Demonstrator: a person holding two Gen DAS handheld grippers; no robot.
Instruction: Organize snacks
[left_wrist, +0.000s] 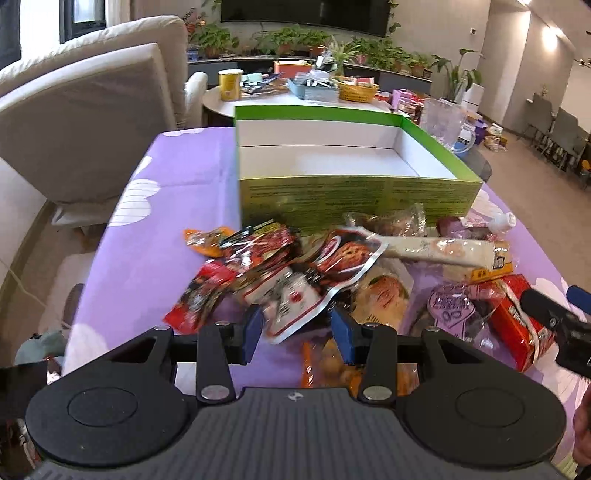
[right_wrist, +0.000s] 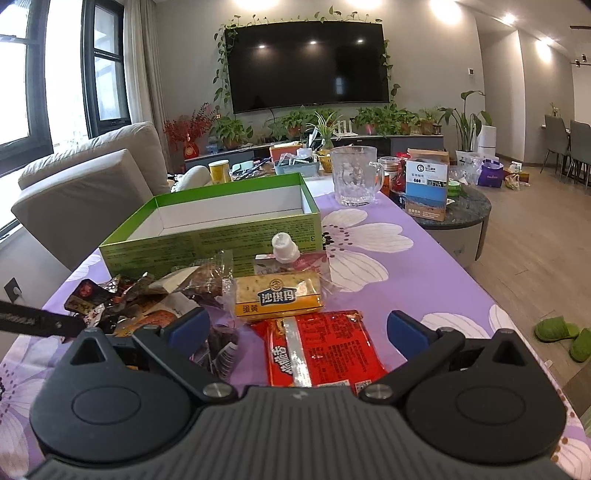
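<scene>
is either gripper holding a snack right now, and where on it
The left gripper has its pads on either side of the near end of a red and white snack packet; a firm grip cannot be told. The right gripper is open, holding nothing.

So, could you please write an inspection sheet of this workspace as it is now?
Surface: table under a purple floral cloth, front part crowded.
Job's things: green box, open, white inside, nothing seen in it; snack pile in front of it; yellow packet and red packet lie flat.
Clutter: glass mug beyond the box; more items on the round tables behind.
Grippers: left tongs partly open around a white-red pouch, contact unclear; right tongs wide open above the red packet.
Cables: nothing seen on the table.
Surroundings: sofa, TV, plants, green slippers on the floor.
</scene>
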